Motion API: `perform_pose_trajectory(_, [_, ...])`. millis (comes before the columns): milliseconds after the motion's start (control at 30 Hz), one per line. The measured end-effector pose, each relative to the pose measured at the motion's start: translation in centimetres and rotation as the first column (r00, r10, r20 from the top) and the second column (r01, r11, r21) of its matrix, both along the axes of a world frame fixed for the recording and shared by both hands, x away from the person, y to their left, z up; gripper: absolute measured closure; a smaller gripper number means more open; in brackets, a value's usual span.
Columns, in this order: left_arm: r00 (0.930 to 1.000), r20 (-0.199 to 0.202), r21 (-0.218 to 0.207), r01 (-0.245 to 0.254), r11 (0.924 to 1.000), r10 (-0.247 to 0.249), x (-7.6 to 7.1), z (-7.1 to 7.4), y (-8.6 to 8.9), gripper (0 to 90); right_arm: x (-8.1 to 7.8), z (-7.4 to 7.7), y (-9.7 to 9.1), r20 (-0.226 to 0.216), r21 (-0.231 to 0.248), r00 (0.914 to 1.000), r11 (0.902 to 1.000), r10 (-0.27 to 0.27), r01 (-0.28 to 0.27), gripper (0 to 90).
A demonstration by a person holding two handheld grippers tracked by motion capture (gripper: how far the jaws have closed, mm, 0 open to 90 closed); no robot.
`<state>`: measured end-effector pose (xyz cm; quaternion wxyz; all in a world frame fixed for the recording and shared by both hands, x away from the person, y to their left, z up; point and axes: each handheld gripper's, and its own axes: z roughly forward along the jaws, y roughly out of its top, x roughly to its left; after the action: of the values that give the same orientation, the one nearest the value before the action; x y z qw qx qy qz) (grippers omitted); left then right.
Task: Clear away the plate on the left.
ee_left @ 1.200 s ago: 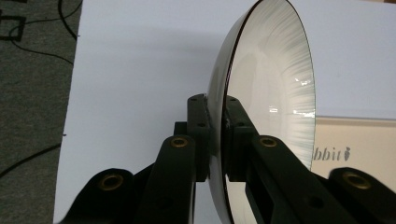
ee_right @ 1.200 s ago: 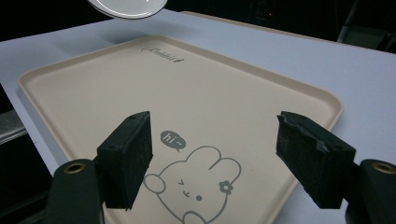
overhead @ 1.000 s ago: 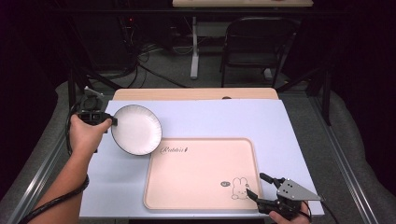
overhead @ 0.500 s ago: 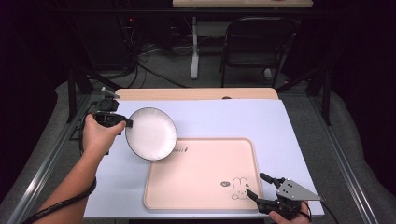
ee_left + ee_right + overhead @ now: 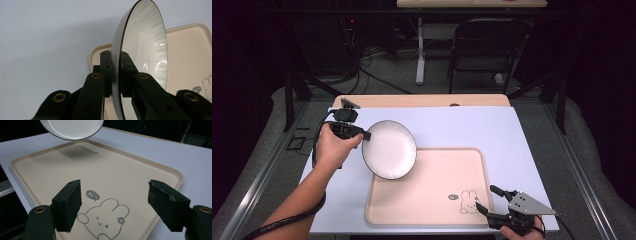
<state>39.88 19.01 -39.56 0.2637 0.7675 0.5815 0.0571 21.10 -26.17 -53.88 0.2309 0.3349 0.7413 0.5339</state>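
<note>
Plate held above the tray's far left corner

From the high view, your left gripper (image 5: 362, 134) clamps the rim of a white plate (image 5: 390, 149) above the beige tray (image 5: 432, 200); your right gripper (image 5: 488, 200) rests agape at the tray's near right corner

Left gripper view: both pads pinch the plate (image 5: 147, 52) edge-on, tray (image 5: 190, 55) behind

Right gripper view: jaws spread wide over a rabbit drawing (image 5: 102, 220), plate (image 5: 72, 127) beyond

The white plate (image 5: 147, 50) looks shiny and smooth. The pink tray (image 5: 120, 172) looks like smooth plastic, not shiny. The black jaw pads (image 5: 168, 203) at the lower right look rough and dull.
</note>
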Motion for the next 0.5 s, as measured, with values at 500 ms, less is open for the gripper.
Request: perform_pose_trajectory(500, [0.9924, -0.020, -0.014, 0.121, 0.9926, -0.121, -0.7, -0.5, -4.3, 83.3, 0.0, 0.0, 0.0, -0.001, 0.002, 1.0000, 1.0000, -0.001, 0.001, 26.4])
